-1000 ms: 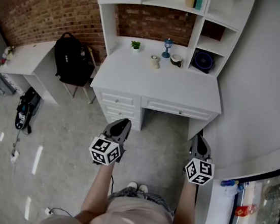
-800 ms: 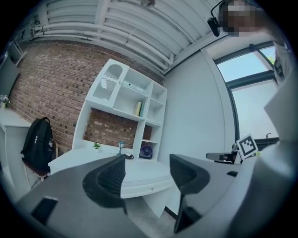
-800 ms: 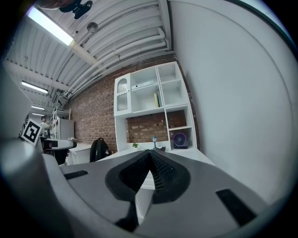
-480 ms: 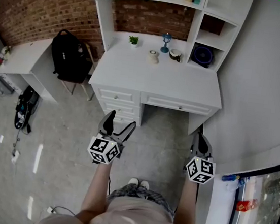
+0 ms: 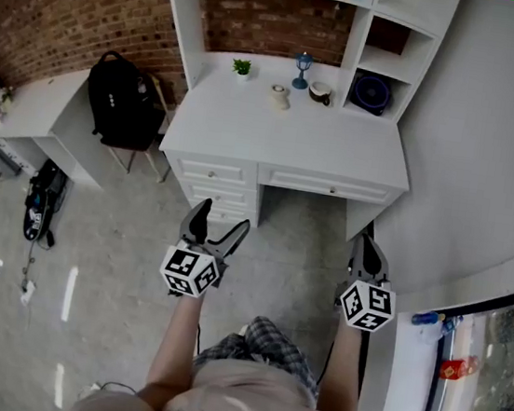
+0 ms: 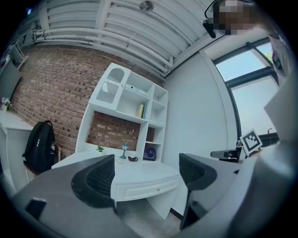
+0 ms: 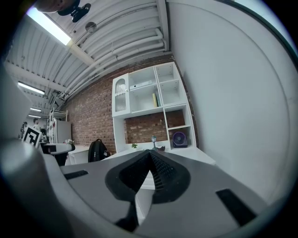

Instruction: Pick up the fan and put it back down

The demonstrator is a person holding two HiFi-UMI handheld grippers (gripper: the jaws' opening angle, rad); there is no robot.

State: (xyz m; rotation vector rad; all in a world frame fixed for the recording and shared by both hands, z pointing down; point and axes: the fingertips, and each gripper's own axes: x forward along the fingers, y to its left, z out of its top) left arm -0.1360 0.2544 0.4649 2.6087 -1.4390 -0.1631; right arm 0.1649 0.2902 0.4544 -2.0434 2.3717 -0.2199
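Fan (image 5: 372, 93), dark blue, inside white desk (image 5: 284, 142) right cubby (image 5: 399, 89)

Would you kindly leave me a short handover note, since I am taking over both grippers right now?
Left gripper: fingers have just been opening, now wide apart, nothing between them.
Right gripper: shut, empty.
Fan: in the lower right cubby above the desk, untouched; both grippers hang well short of it.
Done: nothing yet.
Left: approach, lift the fan, set it back down.
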